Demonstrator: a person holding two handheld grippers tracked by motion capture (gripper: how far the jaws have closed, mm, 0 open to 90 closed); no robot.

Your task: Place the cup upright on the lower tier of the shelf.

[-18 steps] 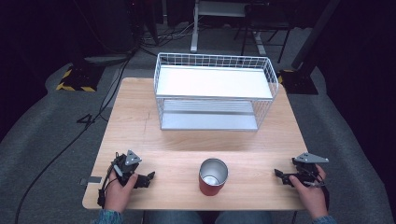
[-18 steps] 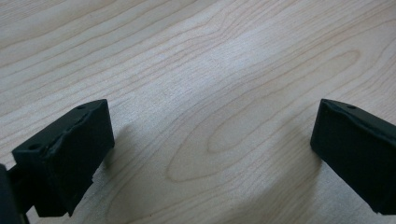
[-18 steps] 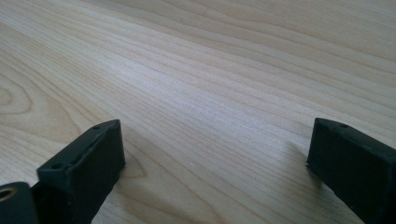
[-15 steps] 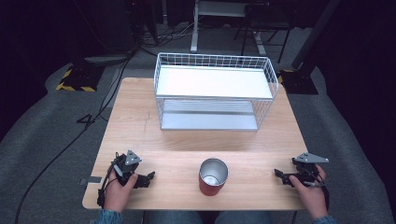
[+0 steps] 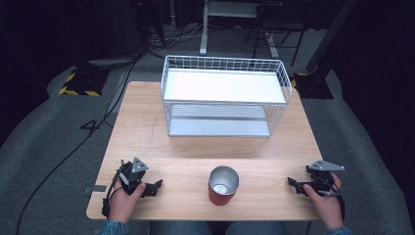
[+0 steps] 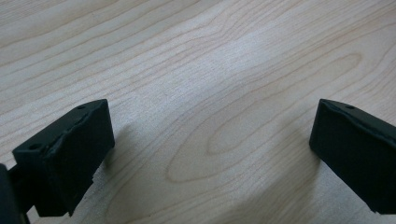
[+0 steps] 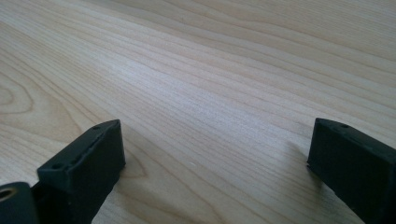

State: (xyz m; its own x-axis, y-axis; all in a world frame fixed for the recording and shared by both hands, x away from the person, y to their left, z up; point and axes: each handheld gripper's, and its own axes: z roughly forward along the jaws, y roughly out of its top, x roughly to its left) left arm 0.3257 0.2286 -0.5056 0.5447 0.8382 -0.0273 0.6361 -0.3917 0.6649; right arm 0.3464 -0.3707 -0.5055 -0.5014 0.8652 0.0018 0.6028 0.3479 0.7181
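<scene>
A red cup (image 5: 223,185) with a shiny metal inside stands upright near the front edge of the wooden table (image 5: 147,132), between my two hands. My left gripper (image 5: 155,187) rests on the table to the cup's left, pointing toward it. In the left gripper view my left gripper (image 6: 212,140) has its jaws wide apart over bare wood, with nothing between them. My right gripper (image 5: 292,183) rests at the front right corner, pointing left toward the cup. Seen in its own view, my right gripper (image 7: 217,154) is open and empty.
A white wire basket rack (image 5: 225,95) with a flat white top shelf and a lower shelf stands at the back middle of the table. Dark floor, cables and stands surround the table.
</scene>
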